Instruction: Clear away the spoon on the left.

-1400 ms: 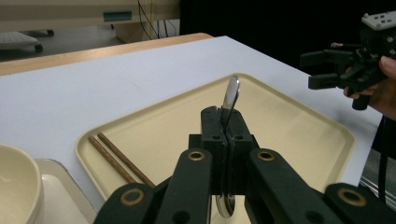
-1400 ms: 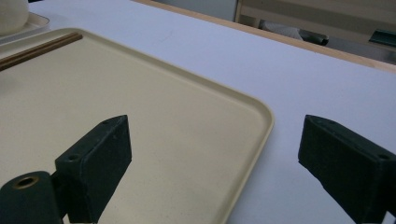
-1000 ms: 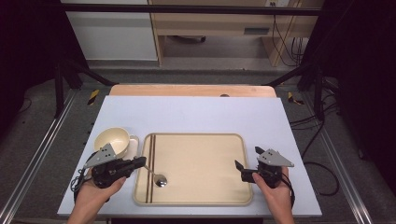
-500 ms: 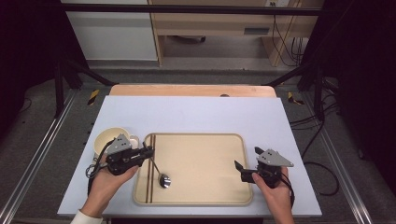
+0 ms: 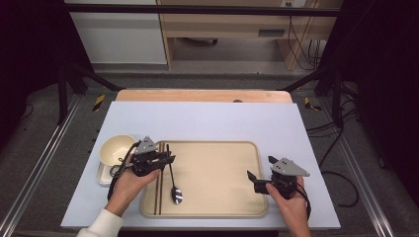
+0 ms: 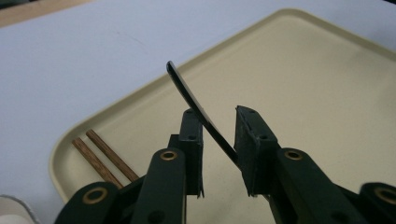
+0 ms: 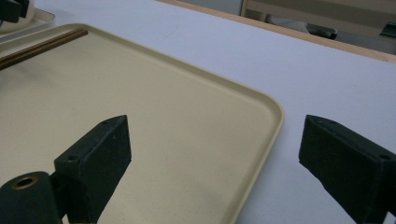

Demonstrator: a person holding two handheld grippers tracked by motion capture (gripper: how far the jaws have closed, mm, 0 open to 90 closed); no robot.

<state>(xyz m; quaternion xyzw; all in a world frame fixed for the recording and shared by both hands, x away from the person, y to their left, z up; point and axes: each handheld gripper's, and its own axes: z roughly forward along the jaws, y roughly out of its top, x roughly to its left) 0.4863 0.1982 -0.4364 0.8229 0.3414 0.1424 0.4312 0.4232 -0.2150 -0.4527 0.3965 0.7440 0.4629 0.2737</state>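
My left tool (image 5: 165, 157) sits at the lower left of the high view, over the left end of the cream tray (image 5: 217, 148), and its jaws have just been easing apart. The dark handle of the spoon (image 5: 174, 183) runs between them: in the left gripper view the spoon handle (image 6: 196, 105) slants up toward the upper left of the frame, lying against the inner face of the right-hand jaw, with a clear gap to the other jaw, so I'm no longer pinching it. In the high view the spoon's shiny bowl rests on the tray floor, low in the frame, just right of the two brown chopsticks (image 5: 158, 195) that lie side by side along the tray's left edge. Those chopsticks also peek in at the lower left of the left gripper view (image 6: 100, 158). Left of the tray, the pale bowl (image 5: 114, 148) sits on a small white plate (image 5: 101, 175) on the blue-grey counter (image 5: 197, 118). Over at the lower right of the high view, my right tool (image 5: 253, 174) hovers at the tray's right rim, jaws spread wide with nothing between them; its own view shows the tray corner (image 7: 275, 112) between the two black jaws.
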